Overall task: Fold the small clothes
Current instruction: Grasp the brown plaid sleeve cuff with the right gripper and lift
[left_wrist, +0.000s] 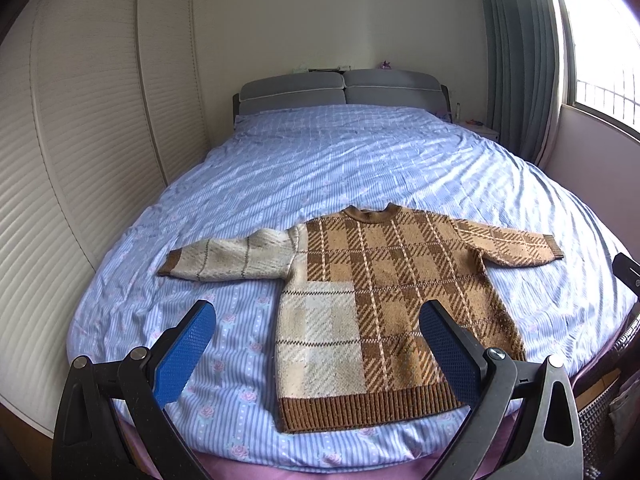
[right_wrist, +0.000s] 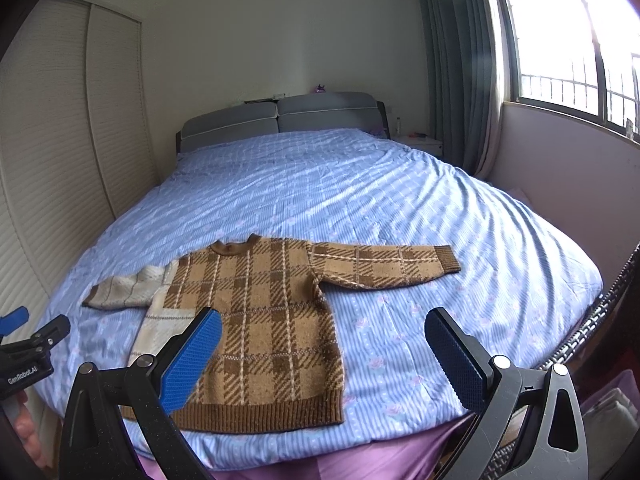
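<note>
Sweater (left_wrist: 376, 312): hem corner hidden behind the right-hand jaw of the left gripper (left_wrist: 318, 354). In the right wrist view, the cream panel is partly hidden behind the left-hand jaw of the right gripper (right_wrist: 324, 360). Headboard items (left_wrist: 324, 68), far beyond the jaws: too small to identify. Wicker object (right_wrist: 608, 312): cut off at the frame edge.

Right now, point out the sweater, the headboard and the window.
sweater (left_wrist: 384, 296), left wrist view, chest.
headboard (left_wrist: 344, 90), left wrist view, cushion seam.
window (right_wrist: 560, 40), right wrist view, glass pane.
</note>
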A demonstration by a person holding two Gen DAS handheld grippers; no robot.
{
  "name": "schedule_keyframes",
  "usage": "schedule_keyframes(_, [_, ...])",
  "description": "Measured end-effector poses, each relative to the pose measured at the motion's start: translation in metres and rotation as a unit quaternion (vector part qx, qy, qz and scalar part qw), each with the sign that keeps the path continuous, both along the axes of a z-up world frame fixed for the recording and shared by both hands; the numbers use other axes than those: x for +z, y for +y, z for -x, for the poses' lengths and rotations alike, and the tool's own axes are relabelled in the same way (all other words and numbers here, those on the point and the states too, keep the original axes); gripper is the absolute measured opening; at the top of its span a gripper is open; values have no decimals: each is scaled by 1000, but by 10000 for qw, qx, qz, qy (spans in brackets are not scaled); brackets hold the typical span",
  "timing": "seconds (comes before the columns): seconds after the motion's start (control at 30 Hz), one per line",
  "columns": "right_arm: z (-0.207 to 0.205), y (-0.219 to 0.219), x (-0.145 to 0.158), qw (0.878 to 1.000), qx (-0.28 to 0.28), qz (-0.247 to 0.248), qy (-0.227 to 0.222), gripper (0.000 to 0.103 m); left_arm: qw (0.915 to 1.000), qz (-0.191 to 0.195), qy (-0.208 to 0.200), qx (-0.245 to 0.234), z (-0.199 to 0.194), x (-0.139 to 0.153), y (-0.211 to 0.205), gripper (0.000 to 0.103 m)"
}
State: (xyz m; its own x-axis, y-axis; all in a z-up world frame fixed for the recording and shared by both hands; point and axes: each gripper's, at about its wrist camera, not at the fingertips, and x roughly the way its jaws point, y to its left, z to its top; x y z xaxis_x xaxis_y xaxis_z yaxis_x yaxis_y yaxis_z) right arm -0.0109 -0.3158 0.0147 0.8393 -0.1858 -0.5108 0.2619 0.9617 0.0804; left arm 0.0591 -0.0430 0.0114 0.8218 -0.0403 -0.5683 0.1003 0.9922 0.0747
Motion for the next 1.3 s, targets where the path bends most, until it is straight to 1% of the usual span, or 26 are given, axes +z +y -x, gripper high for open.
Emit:
schedule_keyframes(0.13, [-22,-20,-2,9997,-203,-141,-72,102,9999,85,-115,-69,-26,0,-20,103])
schedule_keyframes(0.23, [-37,-35,-5,9989,-425,-123,-122,102,9996,159,-207,-129,-47,-2,-38,103])
schedule_keyframes(0.33, [-52,-59,-10,9973,-672,-238,-165,101,9992,187,-266,-212,-68,-7,-61,103])
schedule_keyframes(0.5, [-78,-106,-22,9922,-1164,-410,-200,92,9985,247,-388,-312,-103,-19,-104,103])
schedule_keyframes(0.57, [-90,-125,-31,9898,-1323,-505,-178,85,9983,262,-383,-355,-118,-26,-123,103])
schedule_keyframes(0.63, [-103,-143,-40,9872,-1461,-619,-127,81,9983,249,-340,-402,-132,-34,-142,103])
schedule_keyframes(0.67, [-110,-152,-45,9858,-1533,-674,-94,75,9982,265,-327,-427,-138,-37,-151,103])
schedule_keyframes(0.77, [-130,-177,-60,9818,-1722,-797,-27,66,9979,259,-364,-474,-155,-46,-175,103])
schedule_keyframes(0.97, [-166,-228,-102,9704,-2057,-1249,174,56,9973,234,-306,-618,-183,-69,-221,103])
schedule_keyframes(1.2, [-199,-277,-159,9538,-2414,-1699,566,50,9964,164,-46,-829,-217,-101,-269,103])
schedule_keyframes(1.27, [-205,-291,-174,9484,-2467,-1889,641,43,9960,99,-57,-891,-224,-108,-280,103])
schedule_keyframes(1.3, [-208,-296,-182,9457,-2483,-1987,677,42,9957,78,-62,-923,-227,-111,-284,103])
